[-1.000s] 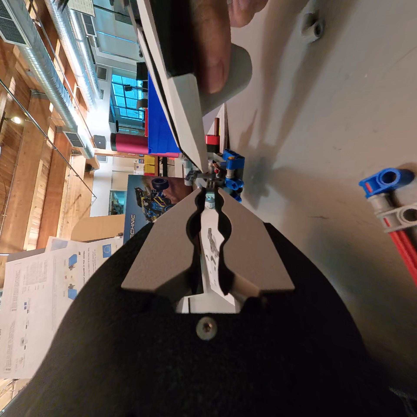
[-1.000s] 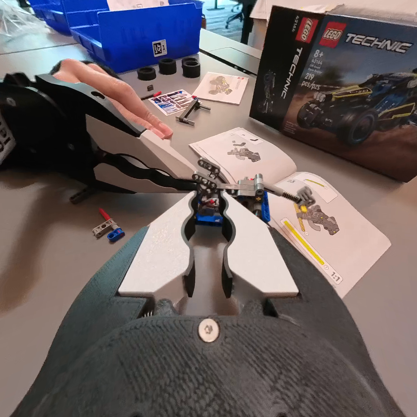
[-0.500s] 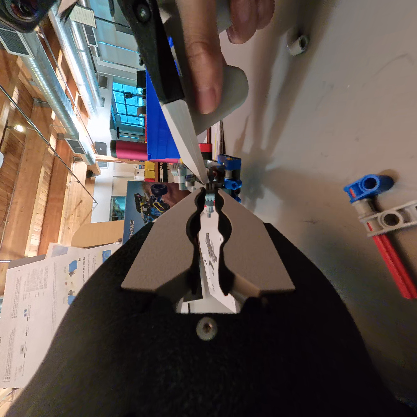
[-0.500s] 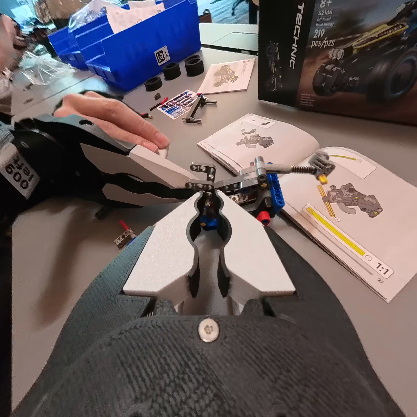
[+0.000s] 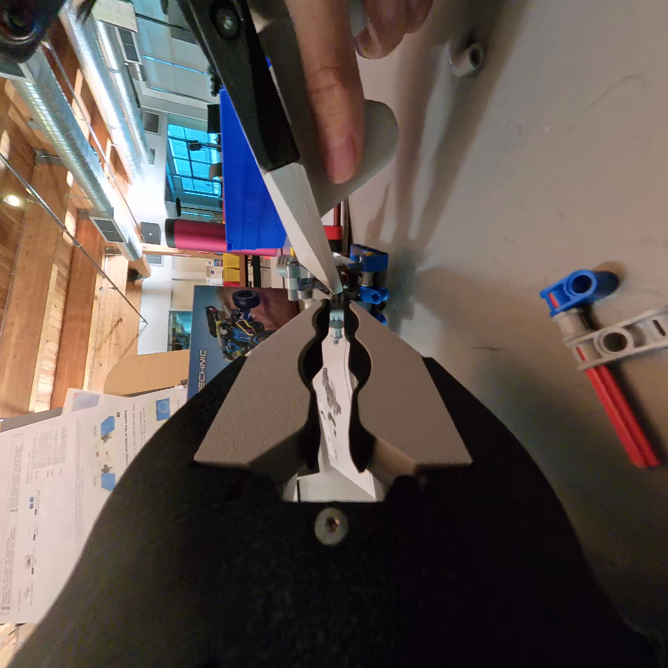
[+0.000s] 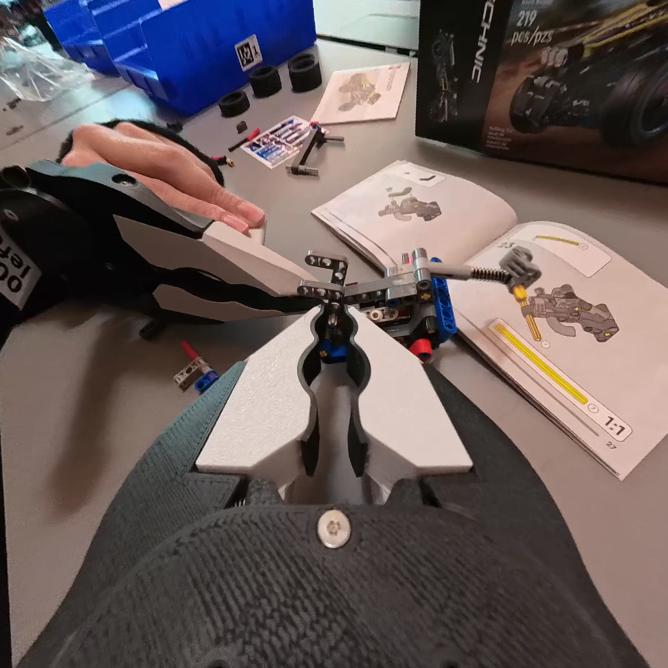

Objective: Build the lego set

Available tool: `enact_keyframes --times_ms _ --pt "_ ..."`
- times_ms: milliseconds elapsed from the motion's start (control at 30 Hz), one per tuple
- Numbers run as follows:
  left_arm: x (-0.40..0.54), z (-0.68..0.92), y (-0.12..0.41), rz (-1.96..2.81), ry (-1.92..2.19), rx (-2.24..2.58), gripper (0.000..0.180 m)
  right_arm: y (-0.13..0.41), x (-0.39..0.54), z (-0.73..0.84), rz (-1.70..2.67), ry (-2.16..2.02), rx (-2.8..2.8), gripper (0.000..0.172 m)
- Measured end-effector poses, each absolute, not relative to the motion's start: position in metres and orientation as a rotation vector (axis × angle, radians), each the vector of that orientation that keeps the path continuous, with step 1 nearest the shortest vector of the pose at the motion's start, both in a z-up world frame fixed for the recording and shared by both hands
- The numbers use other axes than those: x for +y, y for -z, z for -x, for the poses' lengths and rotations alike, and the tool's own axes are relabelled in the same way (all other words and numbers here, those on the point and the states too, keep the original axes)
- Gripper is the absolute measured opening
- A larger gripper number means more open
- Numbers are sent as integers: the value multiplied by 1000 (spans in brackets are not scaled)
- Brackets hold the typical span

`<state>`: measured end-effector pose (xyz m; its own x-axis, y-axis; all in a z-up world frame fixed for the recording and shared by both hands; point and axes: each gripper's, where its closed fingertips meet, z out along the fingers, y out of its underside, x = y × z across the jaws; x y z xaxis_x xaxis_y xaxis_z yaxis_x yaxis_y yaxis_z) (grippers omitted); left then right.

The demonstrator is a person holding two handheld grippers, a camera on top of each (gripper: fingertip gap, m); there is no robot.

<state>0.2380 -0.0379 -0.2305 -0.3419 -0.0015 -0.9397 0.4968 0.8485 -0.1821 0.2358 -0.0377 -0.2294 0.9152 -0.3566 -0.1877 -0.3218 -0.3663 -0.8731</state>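
Both grippers meet at one small toy model [image 6: 408, 307] made of grey, black and blue building pieces, which sits on the grey counter [image 6: 108, 415] next to an open instruction booklet [image 6: 542, 325]. The right gripper [image 6: 334, 318] points away from the camera, and its fingers [image 6: 282, 361] are nearly together, pinching a thin dark part at the near end of the model, with a blue piece [image 6: 334, 352] showing low down between them. The left gripper [image 5: 335, 314] comes in from the left side, lying low along the counter with a hand [image 6: 162, 170] on top of it. Its fingers [image 5: 274, 372] are also nearly together, pinching a small pale grey piece [image 5: 336, 318] at the end of a grey bar with holes [image 6: 320, 291]. That bar runs sideways, left to right, so the left fingers line up with its long way and the right fingers cross it. The two sets of tips are almost touching. A grey springy rod [image 6: 477, 273] sticks out to the right over the booklet. Loose red, grey and blue bits [image 6: 195, 368] lie close by, with black tyres [image 6: 267, 79], a blue bin [image 6: 202, 47] and the toy's box [image 6: 542, 72] further back.
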Motion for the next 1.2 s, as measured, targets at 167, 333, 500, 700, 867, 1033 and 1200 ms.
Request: enact_keyframes --times_ms 167,333,500,700,867,1033,1200 --pt "-37 -235 231 -371 519 1889 4 230 -38 -232 1984 27 485 5" --pt "-41 -230 235 -379 524 1911 4 234 -43 -226 2009 16 489 5" --pt "-43 -228 236 -366 545 1934 4 235 -46 -223 2029 40 497 6" --pt "-42 -229 238 -324 587 1944 4 237 -43 -227 2027 109 522 6" --pt "-42 -230 239 -365 481 1927 4 240 -44 -227 2029 73 566 6" --pt "-44 -228 239 -366 483 1942 4 240 -47 -224 2026 71 589 6" --pt "-48 -223 238 -374 508 1960 4 239 -52 -217 2019 66 601 6"
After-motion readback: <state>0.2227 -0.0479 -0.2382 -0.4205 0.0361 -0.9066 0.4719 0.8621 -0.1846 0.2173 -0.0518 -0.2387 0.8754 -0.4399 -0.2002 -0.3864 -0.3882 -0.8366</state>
